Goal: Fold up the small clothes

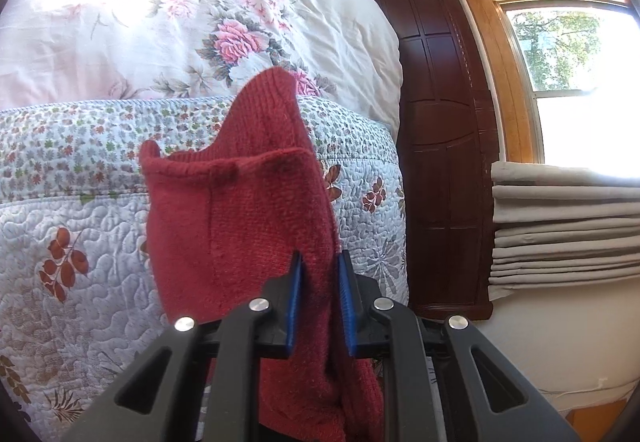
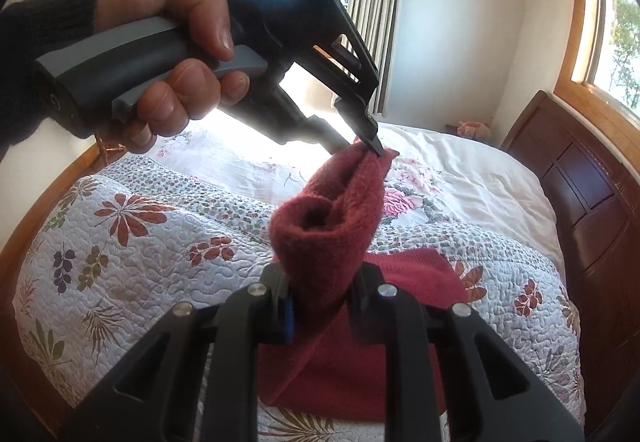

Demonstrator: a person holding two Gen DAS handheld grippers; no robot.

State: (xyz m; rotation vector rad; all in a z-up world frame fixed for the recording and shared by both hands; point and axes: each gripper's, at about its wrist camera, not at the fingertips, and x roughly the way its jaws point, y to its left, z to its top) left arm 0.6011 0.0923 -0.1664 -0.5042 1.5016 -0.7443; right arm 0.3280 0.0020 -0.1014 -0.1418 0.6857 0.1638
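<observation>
Right wrist view: above a bed [image 2: 120, 250] spread with a floral quilt [image 2: 132, 226], a red knitted garment [image 2: 332, 210] hangs between two tools. Left gripper [image 2: 374, 148] pinches its upper edge; right gripper [image 2: 324, 306] is clamped on its lower fold.

— What do we see around us?
— We see a quilt [image 2: 132, 242] with leaf prints lying on the bed, and beyond it a white duvet [image 1: 192, 14] with pink roses (much of it washed out by sun).
— And further off?
— We see a dark wooden headboard [image 1: 444, 146], a bright window [image 1: 576, 54], folded grey cloth [image 1: 560, 226] beneath it, and a curtain [image 2: 376, 2].
</observation>
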